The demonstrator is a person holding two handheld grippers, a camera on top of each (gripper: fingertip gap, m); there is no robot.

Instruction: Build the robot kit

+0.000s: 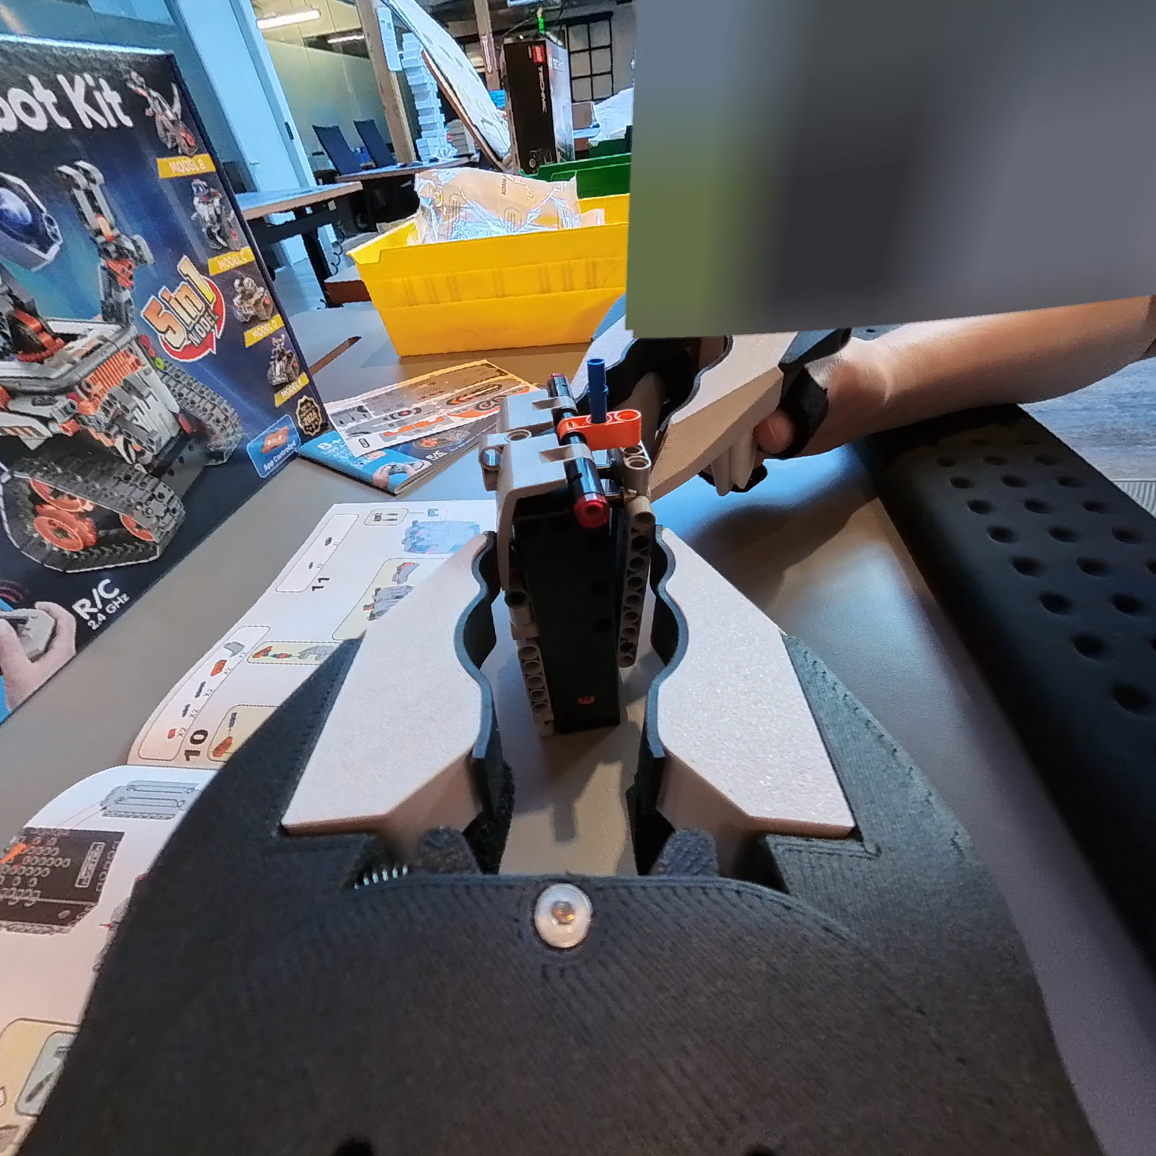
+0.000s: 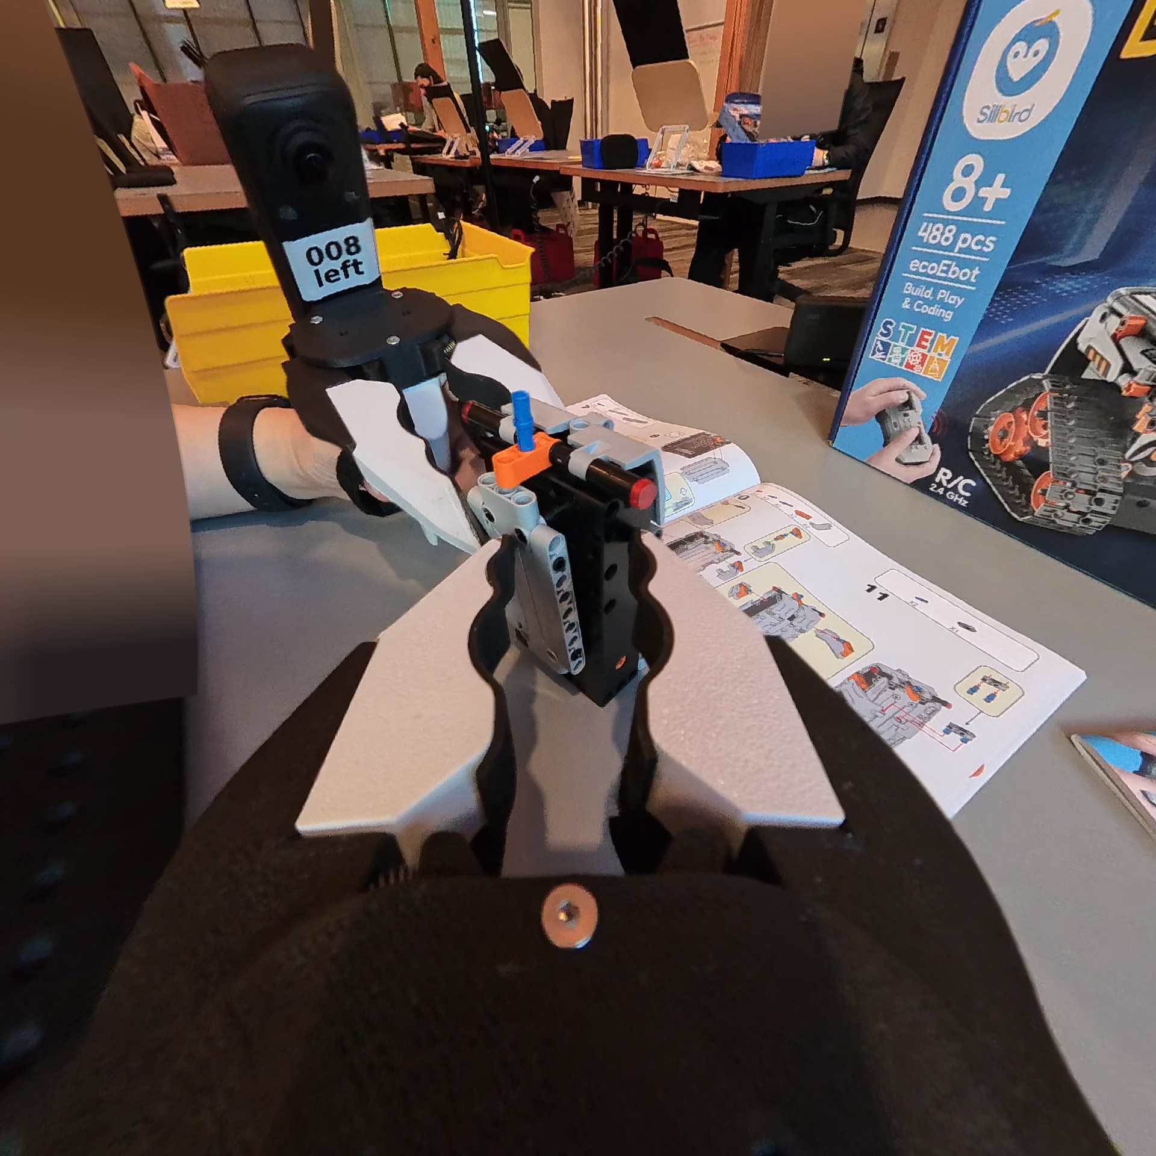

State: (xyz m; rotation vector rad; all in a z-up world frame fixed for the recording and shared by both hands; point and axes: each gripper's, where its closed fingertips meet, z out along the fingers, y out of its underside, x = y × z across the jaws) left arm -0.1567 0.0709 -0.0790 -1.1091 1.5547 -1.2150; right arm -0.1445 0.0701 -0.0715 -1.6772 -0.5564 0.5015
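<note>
A brick assembly (image 1: pixel 569 625) stands upright on the grey table: a black block with grey holed beams. On top it carries a black axle with a red end (image 1: pixel 591 510), an orange beam (image 1: pixel 600 425) and a blue pin (image 1: pixel 597 391). My left gripper (image 1: pixel 572 550) is shut on its sides. A white finger (image 1: pixel 707 413) of the right gripper reaches it from the far right. In the right wrist view my right gripper (image 2: pixel 572 550) is shut on the same assembly (image 2: pixel 600 594). The left gripper's finger (image 2: pixel 406 463) touches it from the left.
An open instruction booklet (image 1: pixel 300 625) (image 2: pixel 844 625) lies beside the assembly. A tall robot kit box (image 1: pixel 94 313) (image 2: pixel 1032 281) stands behind it. A yellow bin (image 1: pixel 500 294) (image 2: pixel 219 325) sits at the table's far side. A black perforated surface (image 1: pixel 1032 563) lies alongside the table. The tips of both grippers are at nearly the same place.
</note>
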